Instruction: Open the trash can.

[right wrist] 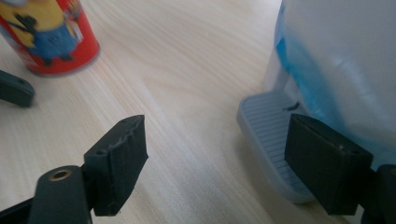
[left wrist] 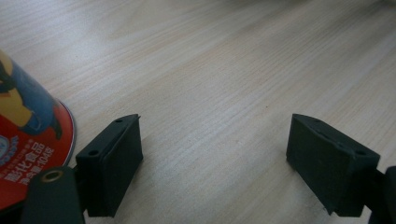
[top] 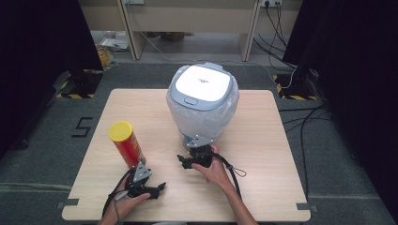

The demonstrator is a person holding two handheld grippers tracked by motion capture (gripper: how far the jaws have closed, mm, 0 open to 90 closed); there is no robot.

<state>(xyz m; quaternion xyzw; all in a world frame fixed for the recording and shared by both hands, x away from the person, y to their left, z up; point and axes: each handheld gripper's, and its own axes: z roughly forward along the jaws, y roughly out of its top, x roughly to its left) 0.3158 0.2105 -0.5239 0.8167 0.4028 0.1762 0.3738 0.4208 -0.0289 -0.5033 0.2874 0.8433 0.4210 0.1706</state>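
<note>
R gripper hovers w/ jaws spread wide at pedal of lidded bin, pedal just beside its R jaw. L gripper gapes empty, red chip can just off its L jaw. Judged step: approach to pedal; next move calls for pressing down on it.

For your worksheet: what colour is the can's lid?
Yellow lid, clearest in the high view.
</note>
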